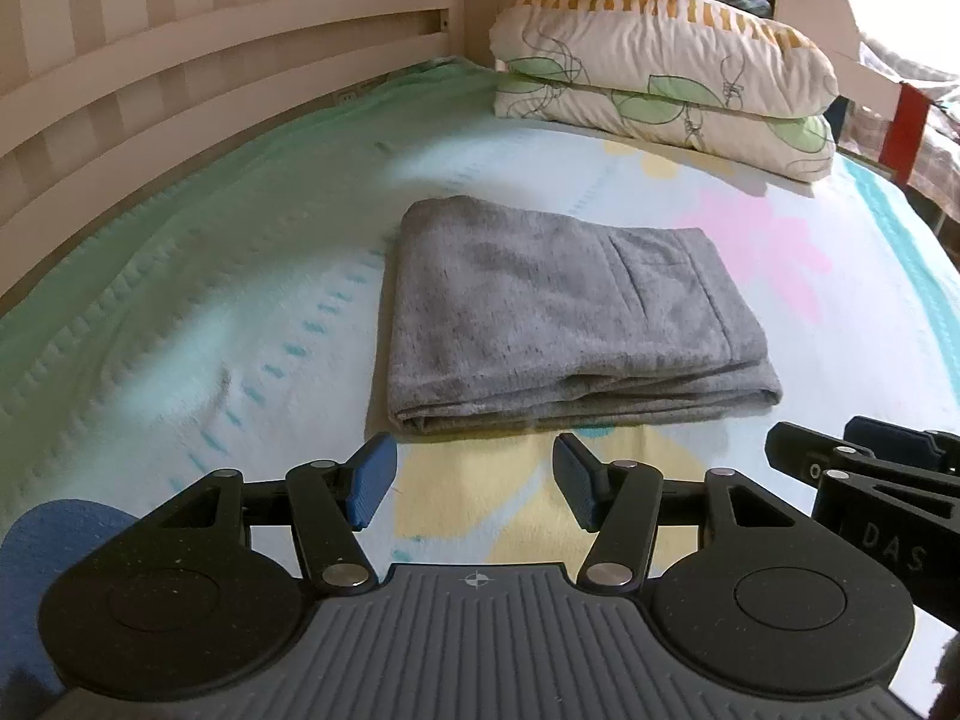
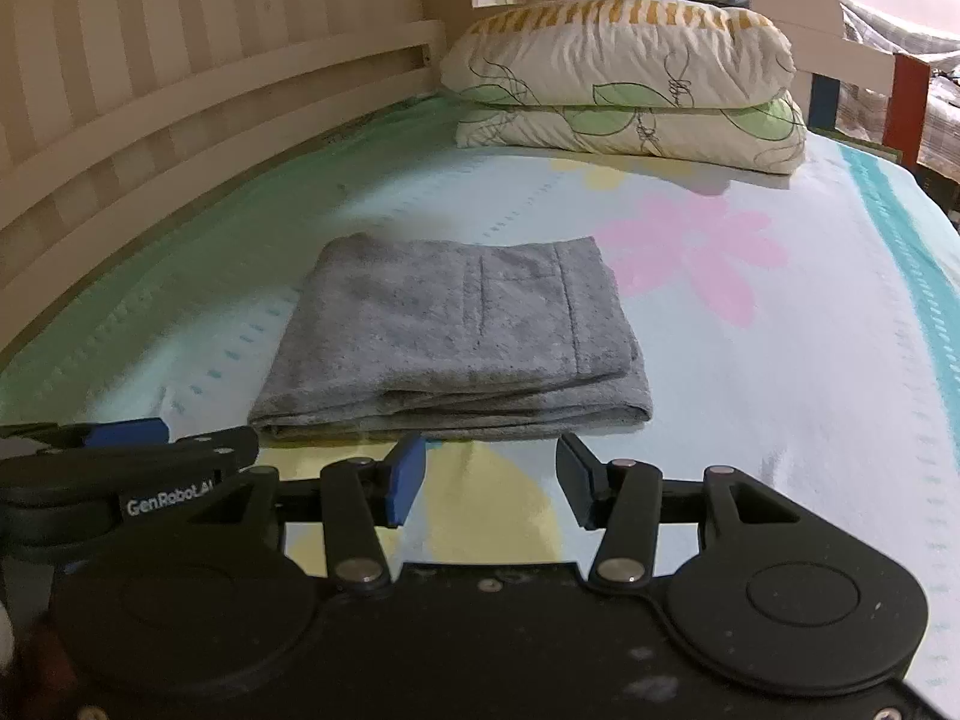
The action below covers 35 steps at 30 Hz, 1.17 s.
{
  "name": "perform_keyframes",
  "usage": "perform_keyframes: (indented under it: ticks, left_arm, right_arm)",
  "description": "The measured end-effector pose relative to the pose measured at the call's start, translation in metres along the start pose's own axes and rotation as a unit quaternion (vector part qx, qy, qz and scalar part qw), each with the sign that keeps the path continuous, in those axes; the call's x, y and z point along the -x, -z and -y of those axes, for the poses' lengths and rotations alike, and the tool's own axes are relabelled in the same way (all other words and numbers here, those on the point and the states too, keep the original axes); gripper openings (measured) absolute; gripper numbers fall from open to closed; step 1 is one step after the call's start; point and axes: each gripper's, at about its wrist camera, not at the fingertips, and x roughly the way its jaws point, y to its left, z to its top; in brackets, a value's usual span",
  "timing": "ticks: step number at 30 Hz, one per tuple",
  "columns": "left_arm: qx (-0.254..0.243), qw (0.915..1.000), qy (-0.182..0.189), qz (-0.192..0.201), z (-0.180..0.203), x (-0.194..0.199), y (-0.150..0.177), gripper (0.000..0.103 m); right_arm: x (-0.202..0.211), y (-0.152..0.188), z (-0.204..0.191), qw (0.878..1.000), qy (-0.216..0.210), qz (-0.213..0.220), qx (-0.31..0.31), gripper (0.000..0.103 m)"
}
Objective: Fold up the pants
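Note:
Grey pants (image 1: 552,312) lie folded into a compact rectangle on the bed, a back pocket facing up; they also show in the right wrist view (image 2: 450,336). My left gripper (image 1: 474,480) is open and empty, just short of the pants' near edge. My right gripper (image 2: 489,480) is open and empty, also just short of the near edge. Each gripper shows at the side of the other's view: the right one (image 1: 864,468), the left one (image 2: 120,456).
The bed (image 1: 210,330) has a light green and blue sheet with flower prints. Two stacked pillows (image 1: 660,78) lie at the far end. A white slatted rail (image 1: 180,78) runs along the left side. Clutter sits on a shelf behind the pillows.

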Motion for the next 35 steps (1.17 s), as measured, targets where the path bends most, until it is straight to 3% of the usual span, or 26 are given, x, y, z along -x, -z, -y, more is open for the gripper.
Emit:
perform_keyframes:
  ticks: [35]
  left_arm:
    - [-0.01, 0.9996, 0.002, -0.025, 0.0052, -0.0083, 0.0054, 0.056]
  right_arm:
    - [-0.0071, -0.0008, -0.0022, 1.0, -0.001, -0.012, 0.007, 0.053]
